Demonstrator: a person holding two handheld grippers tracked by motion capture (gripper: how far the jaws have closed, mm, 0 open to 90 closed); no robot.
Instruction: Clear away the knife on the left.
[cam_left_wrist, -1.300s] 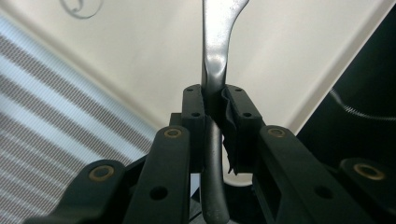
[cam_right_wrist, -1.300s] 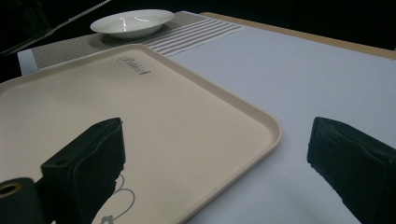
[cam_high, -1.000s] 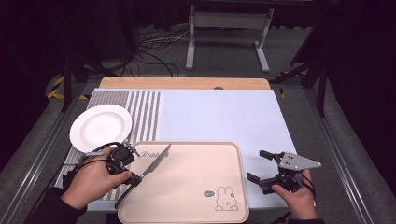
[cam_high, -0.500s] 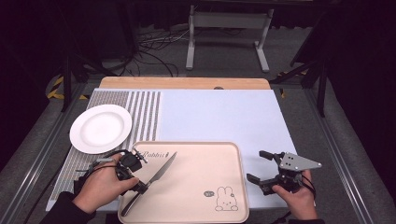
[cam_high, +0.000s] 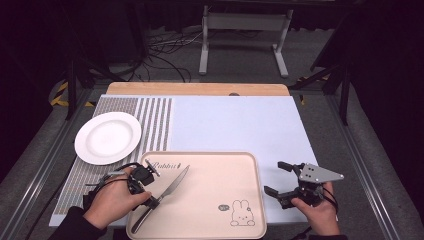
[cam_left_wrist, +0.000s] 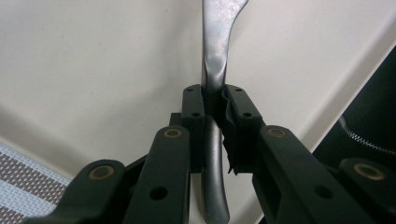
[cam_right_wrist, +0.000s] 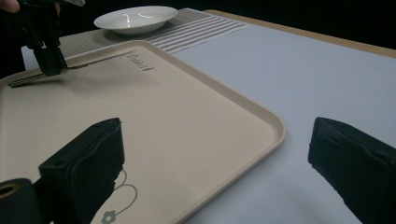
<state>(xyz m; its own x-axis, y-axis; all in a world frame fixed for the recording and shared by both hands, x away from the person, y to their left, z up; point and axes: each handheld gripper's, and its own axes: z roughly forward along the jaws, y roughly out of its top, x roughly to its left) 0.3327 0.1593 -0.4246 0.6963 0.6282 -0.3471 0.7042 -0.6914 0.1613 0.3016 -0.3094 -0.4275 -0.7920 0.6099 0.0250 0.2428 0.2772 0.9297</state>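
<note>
- Left tool (cam_high: 150, 197) grips the knife (cam_high: 167, 192) by its handle, low over the tray (cam_high: 220, 172) near its left edge.
- Best to lay the knife flat before letting go.
- Right tool (cam_high: 281, 181) waits, jaws wide and empty.

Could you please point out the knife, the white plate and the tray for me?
knife (cam_high: 176, 181): high view, on the blade.
white plate (cam_high: 107, 137): high view, on its centre.
tray (cam_high: 220, 172): high view, on its bare floor.

the high view looks forward and down from above the person's side. the left gripper view sits very close behind the left gripper (cam_left_wrist: 215, 100), facing along the knife (cam_left_wrist: 215, 56) onto the tray (cam_left_wrist: 93, 70). the right gripper view looks low across that tray (cam_right_wrist: 261, 122) from the right gripper (cam_right_wrist: 219, 158), probably toward the left gripper (cam_right_wrist: 51, 58) and plate (cam_right_wrist: 135, 18).
</note>
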